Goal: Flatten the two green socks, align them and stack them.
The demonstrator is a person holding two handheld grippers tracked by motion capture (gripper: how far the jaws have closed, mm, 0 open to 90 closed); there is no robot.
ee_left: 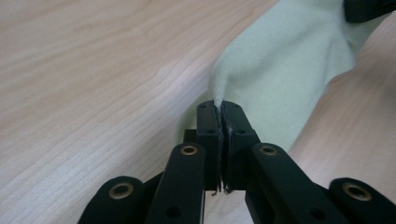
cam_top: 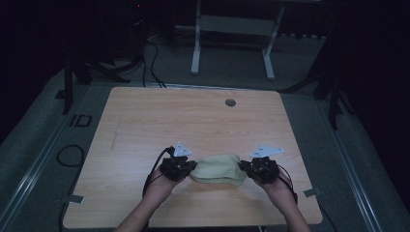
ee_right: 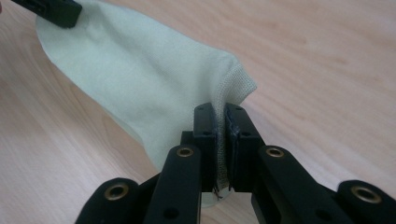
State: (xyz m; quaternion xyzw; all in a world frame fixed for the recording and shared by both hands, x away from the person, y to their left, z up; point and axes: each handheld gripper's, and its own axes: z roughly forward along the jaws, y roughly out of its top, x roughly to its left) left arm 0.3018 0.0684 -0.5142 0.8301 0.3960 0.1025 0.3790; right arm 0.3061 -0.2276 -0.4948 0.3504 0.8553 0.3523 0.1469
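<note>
Near the front edge of the table (cam_top: 145, 121), between my two hands, hangs the pale green cloth (cam_top: 216, 169), stretched from one pair of tongs to the other. My left gripper (ee_left: 218, 109) is clamped on the cloth's left end, a thin edge of fabric pinched between the closed jaws; my right gripper (ee_right: 220, 112) is clamped the same way on the knitted hem at the cloth's right end.

I judge the hold to be slim on both sides: only an edge sits in each pinch, so a sharp pull apart could drag the fabric out of one pair and let the cloth drop and crumple. Uneven lifting could also twist it.

Far from the cloth, toward the table's back edge, sits a small round grommet (cam_top: 230, 102). Nothing on the tabletop stands in the cloth's way.
</note>
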